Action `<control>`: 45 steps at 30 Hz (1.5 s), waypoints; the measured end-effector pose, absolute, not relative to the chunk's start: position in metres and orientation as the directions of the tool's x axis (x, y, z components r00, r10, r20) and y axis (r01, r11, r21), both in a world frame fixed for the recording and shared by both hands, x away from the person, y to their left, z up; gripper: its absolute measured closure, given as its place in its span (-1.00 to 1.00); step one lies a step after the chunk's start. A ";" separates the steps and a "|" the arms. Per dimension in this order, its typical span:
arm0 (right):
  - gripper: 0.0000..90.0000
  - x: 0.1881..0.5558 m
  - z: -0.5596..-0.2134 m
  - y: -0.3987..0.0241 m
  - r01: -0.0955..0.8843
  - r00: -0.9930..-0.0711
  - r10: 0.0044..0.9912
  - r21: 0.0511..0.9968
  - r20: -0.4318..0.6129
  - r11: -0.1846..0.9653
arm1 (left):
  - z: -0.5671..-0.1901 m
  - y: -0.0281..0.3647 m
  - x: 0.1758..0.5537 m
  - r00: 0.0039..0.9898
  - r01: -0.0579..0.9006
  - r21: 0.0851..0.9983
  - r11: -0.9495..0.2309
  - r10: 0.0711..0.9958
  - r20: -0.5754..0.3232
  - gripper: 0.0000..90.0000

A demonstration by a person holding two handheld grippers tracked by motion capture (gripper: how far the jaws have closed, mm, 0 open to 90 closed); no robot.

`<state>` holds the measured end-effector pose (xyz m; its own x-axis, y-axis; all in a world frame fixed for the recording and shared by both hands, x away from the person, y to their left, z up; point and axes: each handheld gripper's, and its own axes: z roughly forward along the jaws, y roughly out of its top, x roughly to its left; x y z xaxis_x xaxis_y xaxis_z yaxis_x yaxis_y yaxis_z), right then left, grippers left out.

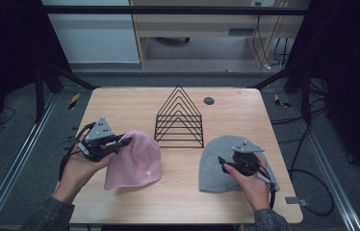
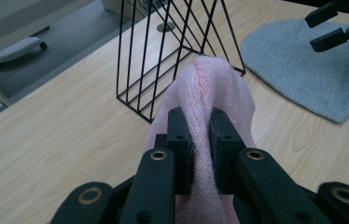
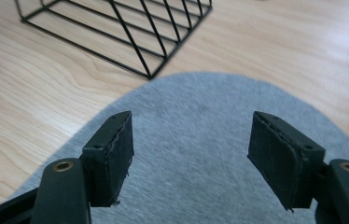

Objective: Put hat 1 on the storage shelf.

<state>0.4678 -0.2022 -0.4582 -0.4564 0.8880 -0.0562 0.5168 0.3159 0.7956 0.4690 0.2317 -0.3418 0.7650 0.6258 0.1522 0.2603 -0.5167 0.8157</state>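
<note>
A black wire rack (image 1: 179, 117) of nested triangular frames stands upright on the pale wooden worktop (image 1: 135, 103), toward its far middle. Just right of the rack's peak, a small dark round cap (image 1: 209, 100) sits in the worktop surface.

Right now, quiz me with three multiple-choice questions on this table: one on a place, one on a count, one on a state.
1. Where is the wire rack?
A. behind and between the hats
B. at the table's near edge
C. on the grey hat

2. How many hats lie on the table?
A. one
B. two
C. three

3. What does the left gripper do?
A. hangs open
B. pinches the rack
C. pinches the pink hat

Answers: 1 A, it stands farther back; 2 B, pink hat and grey hat; 3 C, knit is pressed between its jaws.
</note>
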 end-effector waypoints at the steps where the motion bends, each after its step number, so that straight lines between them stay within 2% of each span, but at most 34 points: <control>1: -0.32 0.467 -0.456 -0.201 0.507 -0.461 0.885 0.801 -0.061 0.319 | -0.339 0.232 0.469 0.763 0.257 0.818 -0.515 0.627 0.156 0.80; 11: -0.36 0.458 -0.435 -0.167 0.431 -0.551 0.830 0.822 -0.087 0.372 | -0.313 0.236 0.467 0.753 0.233 0.841 -0.489 0.638 0.163 0.80; 26: -0.30 0.454 -0.397 -0.077 0.320 -0.746 0.661 0.831 -0.076 0.456 | -0.263 0.234 0.477 0.738 0.190 0.866 -0.462 0.649 0.184 0.80; 36: -0.25 0.467 -0.377 -0.042 0.289 -0.797 0.602 0.841 -0.054 0.458 | -0.245 0.230 0.483 0.742 0.168 0.882 -0.439 0.646 0.180 0.79; 45: -0.23 0.491 -0.364 -0.034 0.295 -0.811 0.585 0.844 -0.027 0.448 | -0.229 0.226 0.487 0.755 0.143 0.902 -0.408 0.634 0.168 0.79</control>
